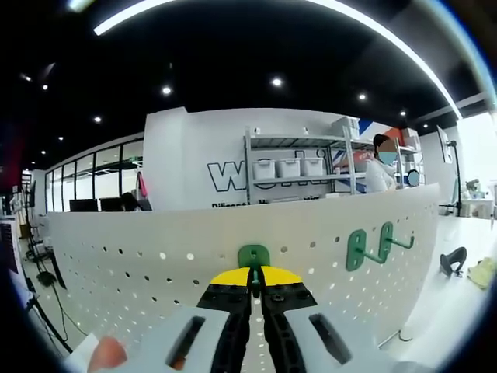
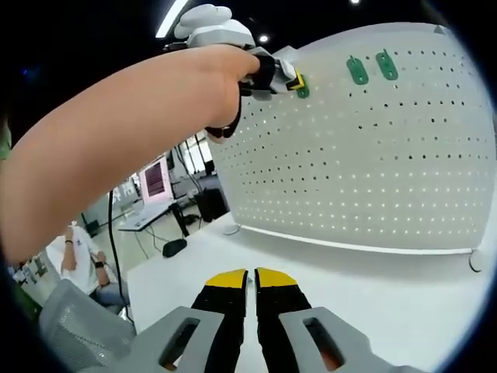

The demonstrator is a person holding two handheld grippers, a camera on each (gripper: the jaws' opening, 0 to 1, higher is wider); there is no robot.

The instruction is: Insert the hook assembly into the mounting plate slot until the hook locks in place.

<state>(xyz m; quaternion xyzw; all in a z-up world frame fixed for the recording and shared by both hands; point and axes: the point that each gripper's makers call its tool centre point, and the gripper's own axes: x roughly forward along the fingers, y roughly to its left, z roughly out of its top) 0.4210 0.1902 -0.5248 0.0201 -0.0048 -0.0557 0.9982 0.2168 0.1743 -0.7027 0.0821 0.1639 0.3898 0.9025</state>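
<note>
A white pegboard mounting plate [image 1: 155,264] [image 2: 373,155] stands upright on a white table. My left gripper [image 1: 255,273] is shut on a green hook [image 1: 253,255], whose back plate lies against the board just past the yellow-tipped jaws. In the right gripper view a person's arm holds that left gripper [image 2: 291,80] at the board's upper left, with the green hook [image 2: 302,89] at its tip. Two more green hooks [image 1: 356,249] [image 2: 357,70] hang on the board to the right. My right gripper [image 2: 252,278] is shut with nothing in it, low over the table and well away from the board.
The white table [image 2: 373,287] spreads in front of the board. A black object [image 1: 453,260] and a yellowish item [image 1: 483,272] lie at the right. Behind the board are shelves with white bins [image 1: 287,167]. A seated person [image 2: 81,256] and a desk with a monitor [image 2: 155,180] are at the left.
</note>
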